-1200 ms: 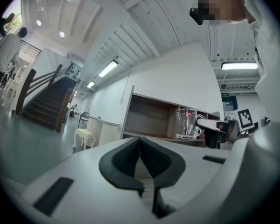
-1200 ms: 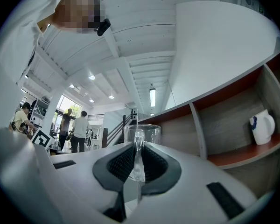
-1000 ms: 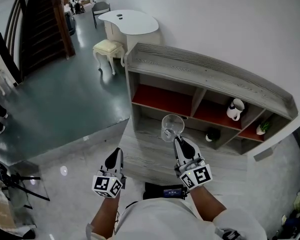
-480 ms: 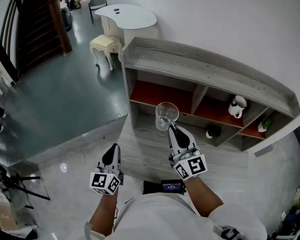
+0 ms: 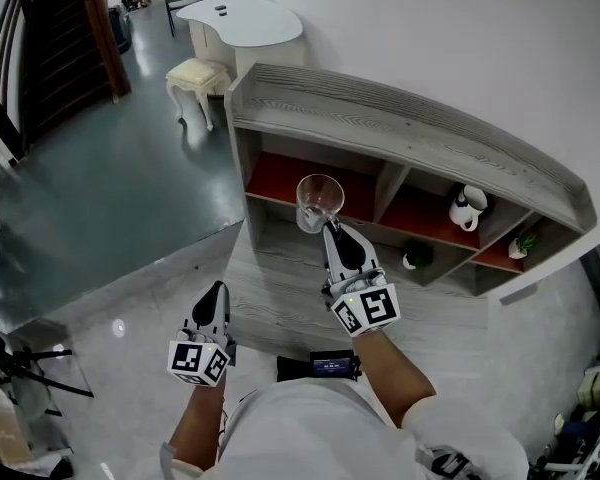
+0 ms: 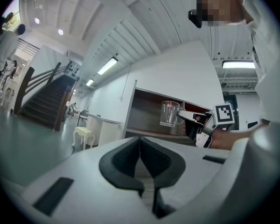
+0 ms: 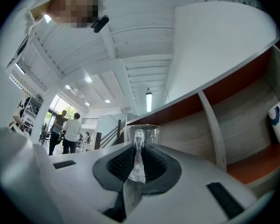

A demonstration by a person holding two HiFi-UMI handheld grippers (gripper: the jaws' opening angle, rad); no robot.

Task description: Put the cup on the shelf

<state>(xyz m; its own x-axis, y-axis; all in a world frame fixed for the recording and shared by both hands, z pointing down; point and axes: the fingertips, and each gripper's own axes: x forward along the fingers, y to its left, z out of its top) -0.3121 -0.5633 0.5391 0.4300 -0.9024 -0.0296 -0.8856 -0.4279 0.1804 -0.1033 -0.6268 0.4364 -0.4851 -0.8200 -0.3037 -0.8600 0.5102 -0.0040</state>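
A clear glass cup [image 5: 317, 203] with a handle hangs upright in front of the grey wooden shelf [image 5: 400, 133], level with its left red-backed compartment [image 5: 305, 180]. My right gripper [image 5: 334, 240] is shut on the cup's handle [image 7: 138, 157]; the cup [image 7: 143, 133] stands just beyond the jaws in the right gripper view. The left gripper view shows the cup [image 6: 169, 113] held out before the shelf. My left gripper [image 5: 216, 298] stays low at the left, its jaws shut and nothing between them [image 6: 141, 158].
A white jug [image 5: 463, 208] stands in the middle compartment, a small green plant [image 5: 524, 242] in the right one, a dark round object [image 5: 413, 259] on the lower board. A white table [image 5: 242, 21] and stool [image 5: 198, 74] stand far left. People stand far off [image 7: 67, 129].
My right gripper has carried the cup up and to the left, closer to the left compartment. The left gripper has shifted slightly down and left.
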